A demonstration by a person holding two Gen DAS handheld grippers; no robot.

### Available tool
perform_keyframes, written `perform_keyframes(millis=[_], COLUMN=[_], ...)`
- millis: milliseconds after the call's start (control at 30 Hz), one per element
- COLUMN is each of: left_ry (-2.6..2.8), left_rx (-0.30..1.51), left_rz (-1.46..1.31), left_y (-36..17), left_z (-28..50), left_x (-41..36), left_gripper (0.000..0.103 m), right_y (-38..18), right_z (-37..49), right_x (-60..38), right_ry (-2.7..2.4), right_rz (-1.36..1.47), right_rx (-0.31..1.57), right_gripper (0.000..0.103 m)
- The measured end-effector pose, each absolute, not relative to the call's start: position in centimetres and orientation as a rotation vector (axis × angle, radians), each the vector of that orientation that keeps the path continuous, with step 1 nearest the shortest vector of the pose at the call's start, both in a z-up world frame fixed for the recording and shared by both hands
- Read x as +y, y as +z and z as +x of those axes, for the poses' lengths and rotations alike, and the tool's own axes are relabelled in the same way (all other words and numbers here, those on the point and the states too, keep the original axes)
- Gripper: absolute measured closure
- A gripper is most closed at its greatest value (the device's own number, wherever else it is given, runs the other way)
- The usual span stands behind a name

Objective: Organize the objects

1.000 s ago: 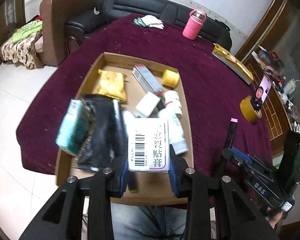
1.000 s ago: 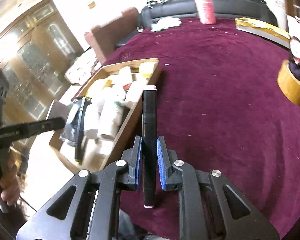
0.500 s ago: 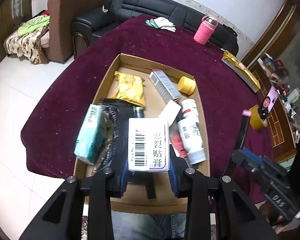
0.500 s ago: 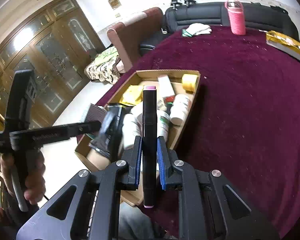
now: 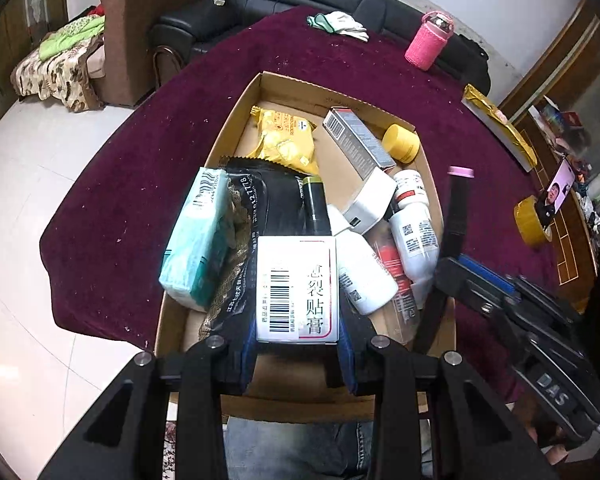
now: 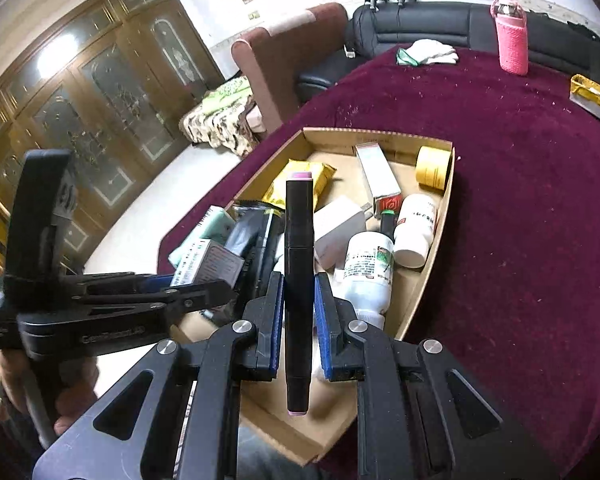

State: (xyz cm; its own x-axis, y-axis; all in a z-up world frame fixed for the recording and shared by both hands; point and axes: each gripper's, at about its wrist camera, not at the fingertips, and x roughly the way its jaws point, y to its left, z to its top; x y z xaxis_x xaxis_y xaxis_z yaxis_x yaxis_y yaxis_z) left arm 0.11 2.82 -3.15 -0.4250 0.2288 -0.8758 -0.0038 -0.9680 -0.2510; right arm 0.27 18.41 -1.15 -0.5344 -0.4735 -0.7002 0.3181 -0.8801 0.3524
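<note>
I've got the left gripper (image 5: 296,360) clamped on the white plaster box (image 5: 296,288) and the right gripper (image 6: 298,320) clenched on the black marker (image 6: 298,280), both poised over the cardboard box's (image 5: 236,148) near end, presumably for dropping in.

Right tongs (image 6: 298,316) with marker (image 6: 299,264) swung over box (image 6: 428,280); left tongs (image 5: 296,360) lower — closer.

- The left wrist view looks steeply down along its claw (image 5: 298,360), close above the near end of the cardboard box (image 5: 436,200).
- The right wrist view looks down more slantwise, from the box's (image 6: 446,216) right near corner, toward the sofa (image 6: 440,24).
- Both share the box, the maroon worktop (image 5: 140,168) (and the pink bottle (image 6: 511,40)).
</note>
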Motion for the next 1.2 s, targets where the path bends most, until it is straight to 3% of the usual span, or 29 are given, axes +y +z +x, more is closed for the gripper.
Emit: perform_keyframes(millis=[600,667,800,933,1067,1200], left_ry=[2.561,2.607,2.79,2.891,2.802,2.841], left_rx=[-0.276,-0.211,0.0,0.193,0.119,0.215], left_rz=[-1.555,-1.532,-1.395,-1.35,-1.427,-1.374], left_y=[-3.9,-3.3,-1.2,-0.3,-1.0,-0.7], left_z=[-0.1,0.4,2.1,2.8,2.6,3.6], left_x=[2.9,3.5,5.0,6.4,6.7,7.7], left_gripper=[0.069,0.064,0.022,0.022,0.022,0.022], right_y=[-4.3,-4.3,-3.7,-2.4,-2.8,-3.3], right_z=[0.0,0.1,1.0,3.5,4.6,5.2], right_x=[16.9,17.2,18.7,19.2,20.0,20.9], right_ry=[-2.366,-2.354,-2.31,-2.37,-2.406,-2.409], right_rz=[1.248,1.265,1.253,1.182,1.196,1.206], right_rx=[-0.188,-0.224,-0.341,-0.311,-0.337,-0.374], right_gripper=[0.088,0.087,0.08,0.057,0.057,0.057])
